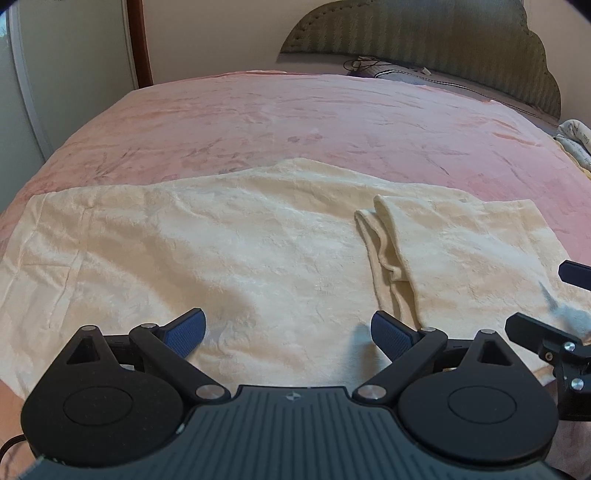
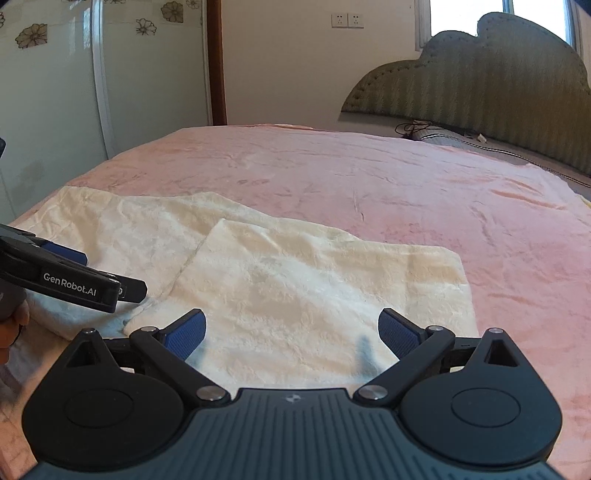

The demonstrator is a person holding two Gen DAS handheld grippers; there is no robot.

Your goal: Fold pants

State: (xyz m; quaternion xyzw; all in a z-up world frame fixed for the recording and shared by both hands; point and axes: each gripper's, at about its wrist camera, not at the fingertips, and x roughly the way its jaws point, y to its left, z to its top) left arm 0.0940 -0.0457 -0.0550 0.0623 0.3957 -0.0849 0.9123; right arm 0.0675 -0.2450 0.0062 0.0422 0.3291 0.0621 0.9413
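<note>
Cream plush pants (image 1: 229, 243), rumpled, on pink velvety blanket (image 1: 295, 122)

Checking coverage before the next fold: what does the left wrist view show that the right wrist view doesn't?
Left wrist only: the pants' long left stretch to its end, and the cuffs of the folded-over part. Right wrist only: wall sockets, a window, flowered wardrobe doors. Both: cream pants on the pink blanket, headboard, and the left gripper and right gripper, both open.

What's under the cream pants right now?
The pink blanket lies under the cream pants. One end is folded back onto the rest. Whatever lies beneath the folded layers is covered.
</note>
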